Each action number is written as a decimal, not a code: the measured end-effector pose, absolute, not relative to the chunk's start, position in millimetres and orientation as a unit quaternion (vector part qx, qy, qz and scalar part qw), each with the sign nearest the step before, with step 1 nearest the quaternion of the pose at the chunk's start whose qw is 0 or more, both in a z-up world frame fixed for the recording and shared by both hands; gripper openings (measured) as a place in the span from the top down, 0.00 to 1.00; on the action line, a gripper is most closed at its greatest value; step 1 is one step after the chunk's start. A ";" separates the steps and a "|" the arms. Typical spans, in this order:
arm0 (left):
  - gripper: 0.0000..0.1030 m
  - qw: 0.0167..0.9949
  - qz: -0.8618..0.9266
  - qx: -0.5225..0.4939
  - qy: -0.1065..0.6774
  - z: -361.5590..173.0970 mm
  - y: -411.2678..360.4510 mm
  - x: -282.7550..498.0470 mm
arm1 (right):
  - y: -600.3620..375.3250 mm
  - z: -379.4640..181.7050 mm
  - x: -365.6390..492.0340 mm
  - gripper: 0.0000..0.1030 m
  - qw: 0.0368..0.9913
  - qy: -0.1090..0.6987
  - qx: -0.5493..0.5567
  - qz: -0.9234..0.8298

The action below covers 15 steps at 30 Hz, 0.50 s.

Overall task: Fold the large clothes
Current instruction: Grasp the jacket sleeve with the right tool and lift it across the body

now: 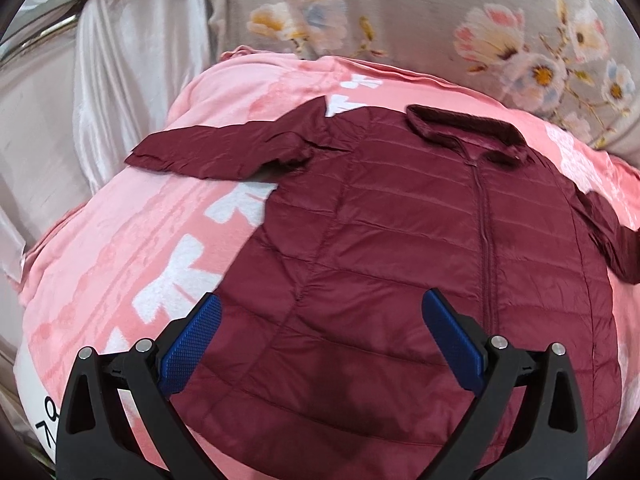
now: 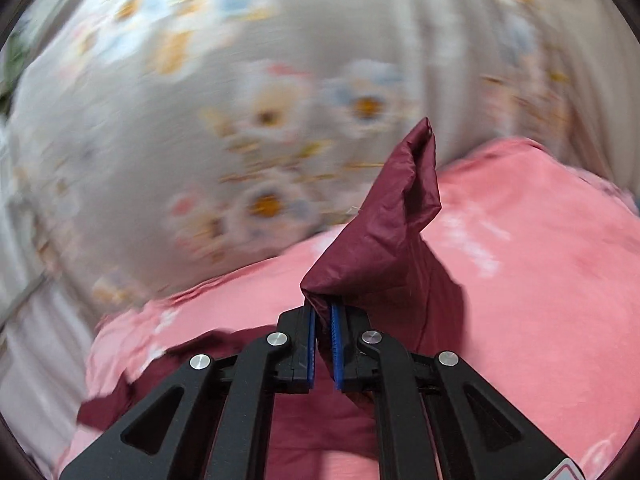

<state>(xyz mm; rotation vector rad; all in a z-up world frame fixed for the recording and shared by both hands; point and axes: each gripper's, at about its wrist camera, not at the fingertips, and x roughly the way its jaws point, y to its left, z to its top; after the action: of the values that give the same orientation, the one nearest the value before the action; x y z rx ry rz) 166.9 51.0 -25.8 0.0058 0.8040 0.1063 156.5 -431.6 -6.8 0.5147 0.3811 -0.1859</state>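
Observation:
A maroon quilted jacket [image 1: 400, 240] lies front up on a pink blanket [image 1: 120, 264], zip shut, collar at the far end. One sleeve [image 1: 216, 152] stretches out to the left. My left gripper [image 1: 320, 312] hovers open over the jacket's lower hem, nothing between its blue pads [image 1: 192, 344]. In the right wrist view my right gripper [image 2: 323, 312] is shut on the jacket's other sleeve [image 2: 384, 232], which stands up from the blanket [image 2: 520, 260] in a raised fold, cuff end pointing upward. The background there is blurred.
A grey floral bedcover [image 1: 440, 12] rises behind the blanket. Pale satin curtain fabric [image 1: 132, 60] hangs at the left. A white item with black print [image 1: 44, 412] lies at the blanket's near left edge.

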 end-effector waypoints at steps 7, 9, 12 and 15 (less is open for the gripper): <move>0.05 0.920 0.078 -0.025 0.384 -21.0 96.3 158.5 | -271.6 2.4 209.2 0.93 0.952 0.226 0.189 0.080; 0.05 0.919 0.085 -0.034 0.384 -21.2 111.1 157.2 | -237.5 -7.4 218.7 0.93 0.947 0.241 0.184 0.109; 0.05 0.916 0.095 -0.044 0.387 -23.9 129.9 154.9 | -191.0 -29.2 227.0 0.93 0.935 0.269 0.180 0.147; 0.05 0.914 0.098 -0.052 0.391 -28.4 144.6 153.6 | -148.6 -56.5 229.5 0.93 0.924 0.299 0.167 0.169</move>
<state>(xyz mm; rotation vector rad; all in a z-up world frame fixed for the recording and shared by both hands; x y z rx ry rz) 153.6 144.6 -28.4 -0.1070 0.8054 0.2029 229.5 -148.6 -56.5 0.3418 0.6134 0.3476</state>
